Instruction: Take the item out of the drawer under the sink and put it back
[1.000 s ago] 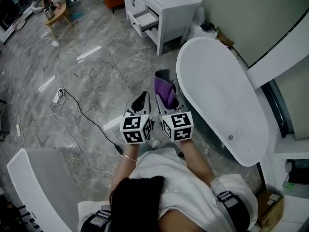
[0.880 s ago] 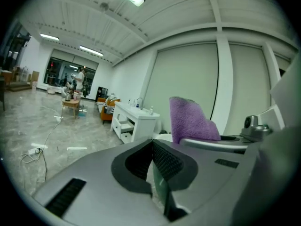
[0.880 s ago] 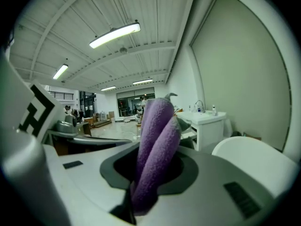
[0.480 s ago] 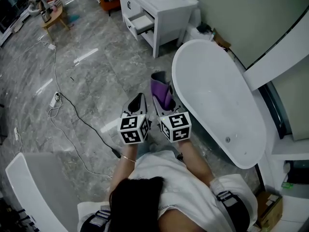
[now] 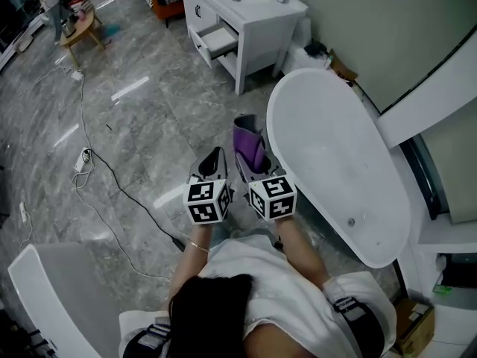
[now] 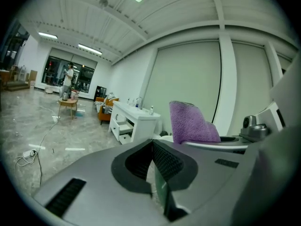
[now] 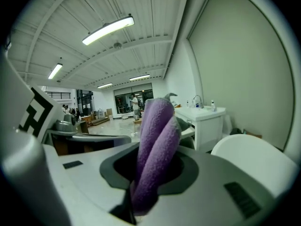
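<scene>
**While the towel rides back toward the sink cabinet**

As the person walks alongside the bathtub, the right claw stays clenched on a folded purple towel. The cloth stands up out of the pads in a thick double roll. Left claw is clenched too, pads meeting with nothing between them. It is carried level beside the right one, just apart from it.

Change over the last second is slight. Both claws sit in the same spot low in the head view. The marble floor and its trailing cable have slid a little under them. Grip on the towel looks the same throughout, with no sag and no slip.

The white sink cabinet stands well ahead, past the tub's far end. Its drawer is pulled open.

Reading: the item is already out and this looks like the return leg, still in transit. The drawer is already open, so the empty left claw may have nothing to do. What remains is closing the gap, lowering the towel in and releasing it.
</scene>
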`<state>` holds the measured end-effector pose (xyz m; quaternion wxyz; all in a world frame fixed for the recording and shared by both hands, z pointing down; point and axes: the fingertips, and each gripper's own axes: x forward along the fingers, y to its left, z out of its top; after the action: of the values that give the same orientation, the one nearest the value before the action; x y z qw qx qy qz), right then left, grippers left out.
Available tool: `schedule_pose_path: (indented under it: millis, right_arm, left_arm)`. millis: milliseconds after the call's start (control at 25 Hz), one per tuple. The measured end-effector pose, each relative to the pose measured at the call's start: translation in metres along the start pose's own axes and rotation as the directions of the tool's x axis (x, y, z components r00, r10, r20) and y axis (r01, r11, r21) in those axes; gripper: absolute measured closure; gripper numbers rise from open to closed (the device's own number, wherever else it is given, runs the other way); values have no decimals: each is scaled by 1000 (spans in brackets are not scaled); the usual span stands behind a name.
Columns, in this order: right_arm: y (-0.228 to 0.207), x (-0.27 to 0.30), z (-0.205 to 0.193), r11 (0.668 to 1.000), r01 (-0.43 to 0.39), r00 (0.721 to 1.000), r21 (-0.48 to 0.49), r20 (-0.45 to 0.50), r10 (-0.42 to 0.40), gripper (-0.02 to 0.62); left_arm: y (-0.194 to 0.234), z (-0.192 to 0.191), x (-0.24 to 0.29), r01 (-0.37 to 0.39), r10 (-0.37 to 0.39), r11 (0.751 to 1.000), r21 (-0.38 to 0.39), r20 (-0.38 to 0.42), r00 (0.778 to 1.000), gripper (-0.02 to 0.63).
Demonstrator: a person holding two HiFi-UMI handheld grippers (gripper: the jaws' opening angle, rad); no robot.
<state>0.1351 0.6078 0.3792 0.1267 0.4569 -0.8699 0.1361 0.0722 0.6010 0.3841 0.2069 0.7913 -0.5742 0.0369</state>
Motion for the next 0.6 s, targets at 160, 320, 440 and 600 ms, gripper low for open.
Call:
schedule_pose_path:
  millis: [160, 320, 440, 600]
  right_arm:
    - [-10, 20, 2, 1000, 16, 1000, 13, -16, -16, 497]
    - [-17, 44, 2, 1000, 21, 999, 20, -48, -20, 495]
    - [-21, 63, 6, 999, 31, 998, 19, -58, -29, 495]
    - [-30, 87, 17, 998, 53, 997, 23, -58, -52, 495]
  left_arm:
    - [8, 3, 18, 13, -13, 1000, 5, -20, 1000, 601]
    - [20, 8, 39, 28, -28, 1000, 9, -33, 999, 601]
    - [33, 11, 54, 35, -35, 999, -2, -42, 999, 601]
    - [45, 22, 76, 62, -62, 998, -5, -52, 997, 601]
